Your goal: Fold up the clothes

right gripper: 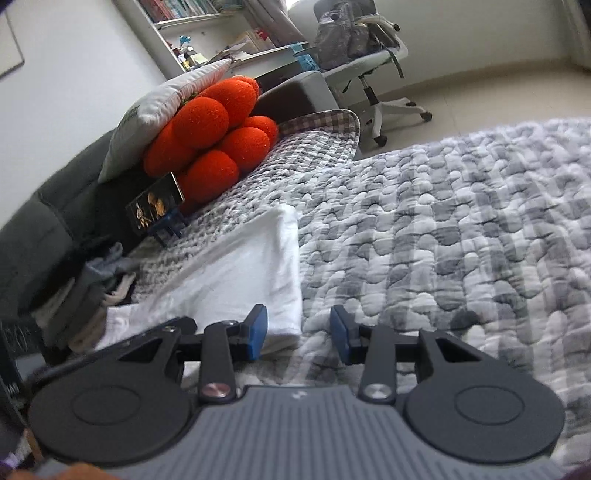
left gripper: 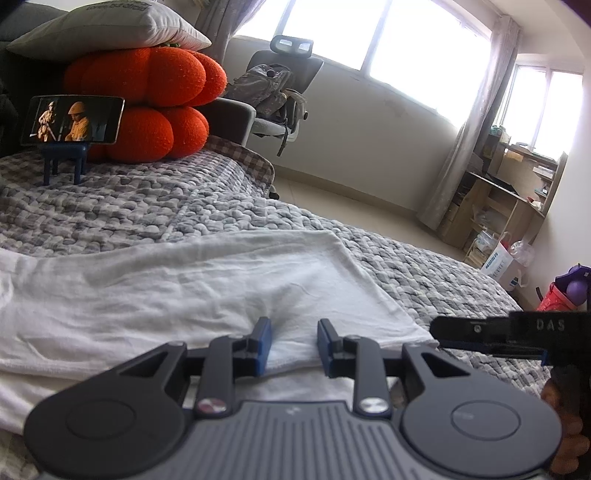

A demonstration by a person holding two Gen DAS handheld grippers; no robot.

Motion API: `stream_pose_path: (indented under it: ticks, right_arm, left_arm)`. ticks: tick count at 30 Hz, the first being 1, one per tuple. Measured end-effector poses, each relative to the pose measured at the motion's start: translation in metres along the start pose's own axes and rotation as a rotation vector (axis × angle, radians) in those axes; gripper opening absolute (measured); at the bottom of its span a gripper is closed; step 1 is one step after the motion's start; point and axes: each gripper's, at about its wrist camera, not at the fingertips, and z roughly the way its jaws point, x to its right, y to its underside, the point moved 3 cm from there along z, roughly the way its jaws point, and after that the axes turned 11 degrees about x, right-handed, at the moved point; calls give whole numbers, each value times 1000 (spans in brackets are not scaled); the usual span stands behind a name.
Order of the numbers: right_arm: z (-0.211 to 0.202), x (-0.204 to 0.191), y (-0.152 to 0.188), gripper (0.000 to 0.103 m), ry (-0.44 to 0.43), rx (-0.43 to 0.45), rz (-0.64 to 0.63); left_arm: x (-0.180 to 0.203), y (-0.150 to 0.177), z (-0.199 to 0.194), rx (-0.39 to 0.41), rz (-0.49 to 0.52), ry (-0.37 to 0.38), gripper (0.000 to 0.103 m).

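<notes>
A white garment [left gripper: 177, 295] lies folded across the grey quilted bedspread [left gripper: 424, 269]. My left gripper [left gripper: 294, 343] sits low on the garment's near edge. Its blue pads [left gripper: 264, 343] hold a raised fold of the cloth, which puckers just ahead of them. In the right wrist view the same white garment [right gripper: 251, 266] runs away to the left as a long folded strip. My right gripper [right gripper: 299, 332] stands open at the strip's near right corner, over the bedspread [right gripper: 443, 240], with nothing pressed between its pads. From the left wrist view, the right gripper [left gripper: 443, 330] appears side-on beside the garment's right edge.
Orange pumpkin cushions [left gripper: 147, 107] under a grey pillow [left gripper: 110, 29] stand at the bed's far end, with a phone [left gripper: 72, 120] on a blue stand in front. A pile of clothes [right gripper: 92, 288] lies left. An office chair [right gripper: 369, 55] and wooden shelves [left gripper: 498, 192] stand beyond the bed.
</notes>
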Motion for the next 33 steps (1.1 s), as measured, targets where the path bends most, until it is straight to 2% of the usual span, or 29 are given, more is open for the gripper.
stream_pose_path:
  ticks: [5, 9, 16, 22, 24, 26, 33]
  right_arm:
    - [13, -5, 1, 43, -34, -34, 70]
    - [13, -3, -1, 43, -15, -31, 123]
    - [12, -17, 8, 38, 32, 1, -8]
    - [13, -15, 11, 38, 27, 16, 25]
    - [13, -14, 11, 30, 34, 20, 32]
    - [13, -13, 11, 28, 40, 26, 45]
    - [12, -15, 14, 28, 33, 29, 39]
  left_arm:
    - [-1, 0, 0, 0, -1, 1, 28]
    - [0, 0, -1, 1, 0, 1, 28]
    - [0, 1, -2, 1, 1, 0, 28]
    - [0, 0, -1, 1, 1, 0, 28]
    - [0, 0, -1, 1, 1, 0, 28]
    - [0, 0, -1, 1, 1, 0, 28]
    - [0, 0, -1, 1, 1, 0, 28]
